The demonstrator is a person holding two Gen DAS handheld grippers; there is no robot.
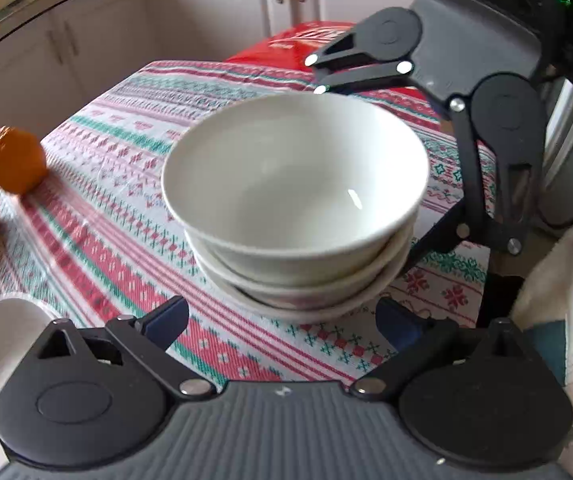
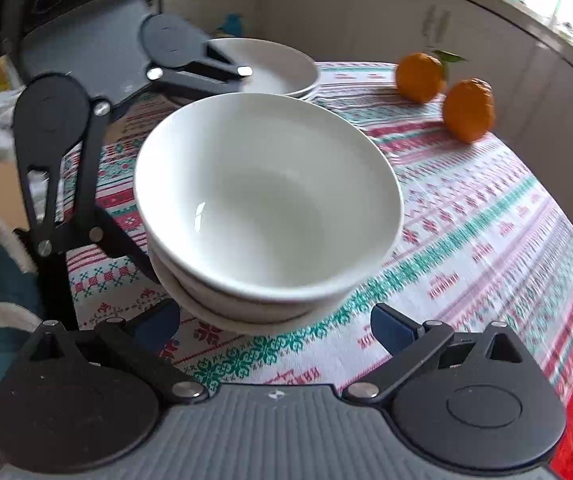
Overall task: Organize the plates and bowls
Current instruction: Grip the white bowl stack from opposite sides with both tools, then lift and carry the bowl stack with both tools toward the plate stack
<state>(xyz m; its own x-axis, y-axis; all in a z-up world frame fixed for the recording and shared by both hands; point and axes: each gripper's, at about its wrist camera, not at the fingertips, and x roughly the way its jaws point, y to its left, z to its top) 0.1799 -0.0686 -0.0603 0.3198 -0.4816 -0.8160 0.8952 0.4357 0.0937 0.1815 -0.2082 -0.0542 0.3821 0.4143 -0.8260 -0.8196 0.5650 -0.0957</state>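
left wrist: steep down, close | right wrist: opposite side, close | shared: bowl stack (image 1: 294,208)

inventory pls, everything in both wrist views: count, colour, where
bowls: three, white, nested in a stack mid-table
plates: white, stacked at the table edge behind the bowls in the right wrist view; count unclear
oranges: two, orange, side by side near the table edge
tablecloth: one, white with red and green pattern, covers the table
red item: one, past the table's far edge; what it is unclear
cabinets: pale, behind the table
left gripper: black, jaws open, near side of the bowl stack, not touching
right gripper: black, jaws open, opposite side of the stack
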